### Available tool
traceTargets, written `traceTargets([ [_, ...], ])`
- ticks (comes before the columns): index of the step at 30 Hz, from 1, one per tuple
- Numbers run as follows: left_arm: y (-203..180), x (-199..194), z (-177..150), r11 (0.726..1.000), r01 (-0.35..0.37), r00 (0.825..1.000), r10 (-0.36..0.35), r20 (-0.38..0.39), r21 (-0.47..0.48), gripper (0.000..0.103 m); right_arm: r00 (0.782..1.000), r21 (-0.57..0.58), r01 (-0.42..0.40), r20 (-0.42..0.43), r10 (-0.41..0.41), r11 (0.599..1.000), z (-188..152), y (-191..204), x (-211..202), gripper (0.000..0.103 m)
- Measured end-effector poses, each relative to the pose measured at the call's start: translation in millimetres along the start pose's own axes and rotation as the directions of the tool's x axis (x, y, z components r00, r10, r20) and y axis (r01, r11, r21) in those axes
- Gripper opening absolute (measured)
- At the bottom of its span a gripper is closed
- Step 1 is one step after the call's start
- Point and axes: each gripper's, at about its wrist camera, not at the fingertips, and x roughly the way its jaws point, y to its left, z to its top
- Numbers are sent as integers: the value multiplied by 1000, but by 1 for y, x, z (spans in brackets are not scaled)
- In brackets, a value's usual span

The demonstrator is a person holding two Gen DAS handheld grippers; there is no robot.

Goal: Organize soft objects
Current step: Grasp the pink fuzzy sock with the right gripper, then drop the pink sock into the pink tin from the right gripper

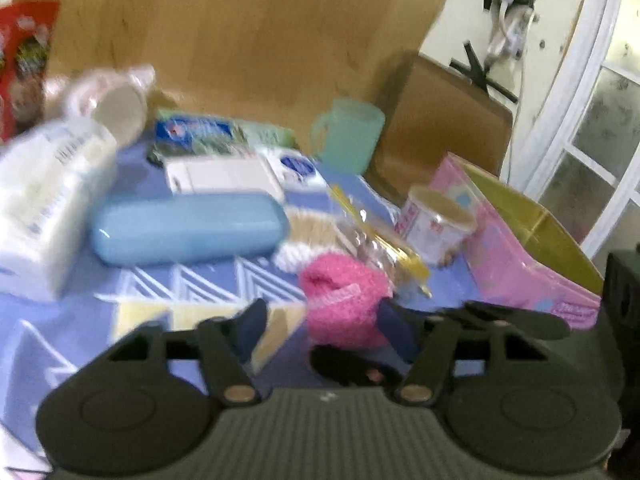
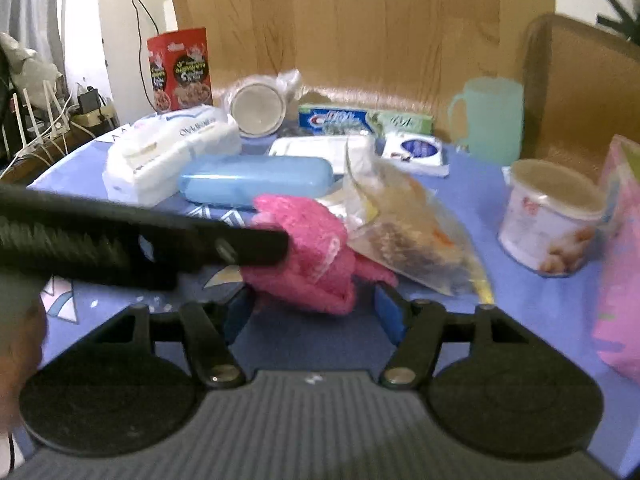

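Observation:
A fluffy pink sock bundle (image 1: 344, 304) lies on the blue patterned tablecloth (image 1: 60, 320); it also shows in the right wrist view (image 2: 308, 252). My left gripper (image 1: 324, 322) is open, the sock between its blue-padded fingers, nearer the right pad. In the right wrist view the left gripper reaches in from the left, its tip (image 2: 260, 246) against the sock. My right gripper (image 2: 312, 308) is open, just in front of the sock, fingers on either side of its near end.
Around the sock: a blue hard case (image 2: 256, 178), white tissue pack (image 2: 168, 152), clear snack bag (image 2: 412, 232), noodle cup (image 2: 552, 216), pink and yellow box (image 1: 532, 248), green mug (image 2: 488, 116), toothpaste box (image 2: 364, 120), red cereal box (image 2: 180, 68). A wooden board stands behind.

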Motion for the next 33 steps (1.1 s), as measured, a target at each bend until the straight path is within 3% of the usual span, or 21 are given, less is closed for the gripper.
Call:
traceTargets([
  [1, 0, 1, -1, 999, 32, 999, -32, -11, -11, 35, 1000, 8, -14, 7, 14, 1000, -1, 1, 0, 49],
  [6, -31, -41, -16, 995, 50, 997, -55, 49, 89, 35, 995, -33, 10, 102, -6, 999, -18, 21, -41, 44],
  [10, -71, -69, -30, 976, 70, 989, -94, 111, 204, 36, 971, -73, 34, 239, -15, 997, -40, 24, -90, 44],
  [15, -125, -30, -6, 956, 125, 984, -153, 88, 264, 37, 936, 13, 164, 313, -160, 986, -45, -14, -110, 44],
  [18, -164, 4, 8, 951, 160, 980, -185, 72, 264, 48, 906, 105, 241, 332, -262, 965, -42, -52, -126, 45],
  [20, -190, 23, 12, 945, 171, 979, -194, 59, 280, 62, 877, 165, 308, 332, -347, 937, -40, -80, -135, 45],
  [23, -216, 42, 14, 941, 158, 981, -185, 65, 301, 70, 844, 254, 383, 294, -448, 888, -36, -123, -142, 51],
  [25, -222, 42, 12, 937, 158, 980, -188, 67, 310, 70, 818, 295, 444, 252, -517, 846, -38, -147, -139, 55],
  [27, -219, 36, 8, 935, 146, 980, -182, 83, 322, 71, 788, 321, 507, 203, -581, 800, -43, -168, -137, 76],
  [28, -213, 31, 6, 938, 129, 981, -168, 96, 321, 71, 773, 350, 524, 188, -606, 776, -47, -177, -137, 80],
  [31, -182, 13, 3, 957, 73, 982, -118, 145, 282, 75, 752, 435, 505, 202, -628, 745, -56, -189, -150, 83],
  [33, -152, 0, -1, 972, 16, 984, -57, 171, 236, 75, 753, 473, 467, 230, -617, 747, -59, -186, -156, 83],
])
